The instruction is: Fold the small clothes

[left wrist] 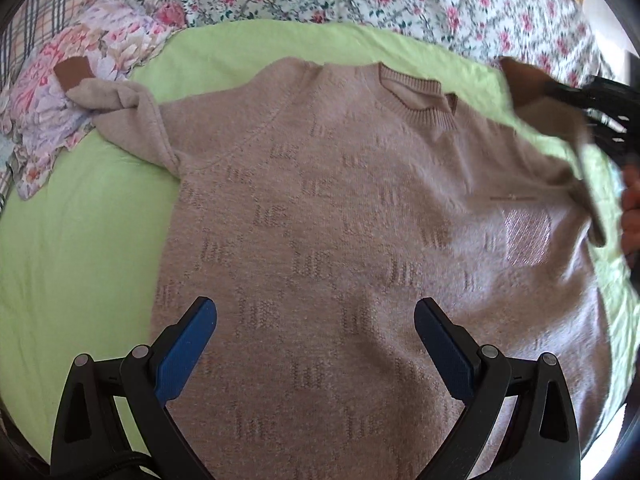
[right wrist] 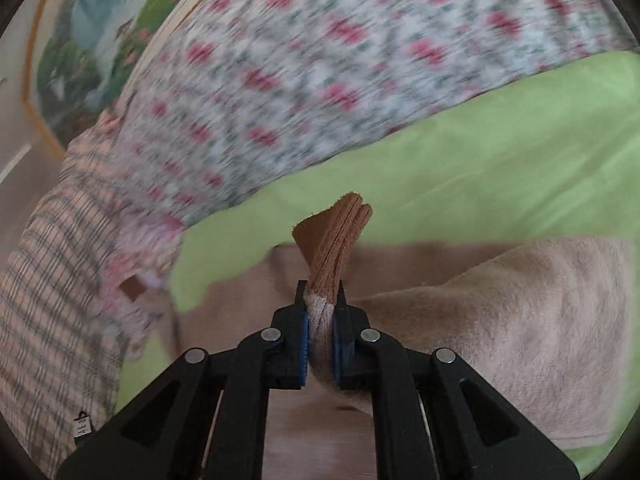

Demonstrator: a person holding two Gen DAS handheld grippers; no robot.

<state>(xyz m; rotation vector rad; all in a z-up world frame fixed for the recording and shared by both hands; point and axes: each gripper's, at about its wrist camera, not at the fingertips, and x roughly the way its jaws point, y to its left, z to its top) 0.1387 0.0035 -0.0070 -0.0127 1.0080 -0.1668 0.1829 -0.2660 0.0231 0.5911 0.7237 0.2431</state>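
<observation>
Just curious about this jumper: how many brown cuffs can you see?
2. One brown cuff lies on the floral cloth at the far left; the other cuff is pinched in the right gripper.

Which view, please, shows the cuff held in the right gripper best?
The right wrist view: the brown cuff stands sharp just beyond the right gripper, whose pads are shut on the sleeve below it. The left wrist view shows the same cuff only as a blur at its right edge.

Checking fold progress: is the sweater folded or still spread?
Mostly spread: sweater body lies flat on the green sheet; only one sleeve is lifted, clamped in the right gripper.
</observation>
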